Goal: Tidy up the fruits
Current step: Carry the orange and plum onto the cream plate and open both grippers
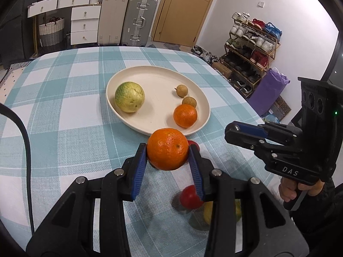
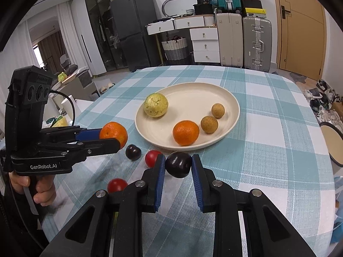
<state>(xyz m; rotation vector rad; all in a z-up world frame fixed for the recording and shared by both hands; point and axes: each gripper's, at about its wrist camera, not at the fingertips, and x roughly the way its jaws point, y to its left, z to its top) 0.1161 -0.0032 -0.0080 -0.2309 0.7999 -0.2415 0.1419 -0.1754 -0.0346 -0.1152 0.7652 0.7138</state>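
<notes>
2 tongs clenched: left tongs [image 1: 167, 150] grasping orange [image 1: 167, 148], right tongs [image 2: 178, 164] grasping dark plum [image 2: 178, 164].

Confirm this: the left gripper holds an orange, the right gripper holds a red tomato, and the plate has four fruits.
Wrong on one point: the right gripper holds a dark plum, as the right wrist view shows. The left gripper does hold an orange, and the plate has four fruits.
</notes>
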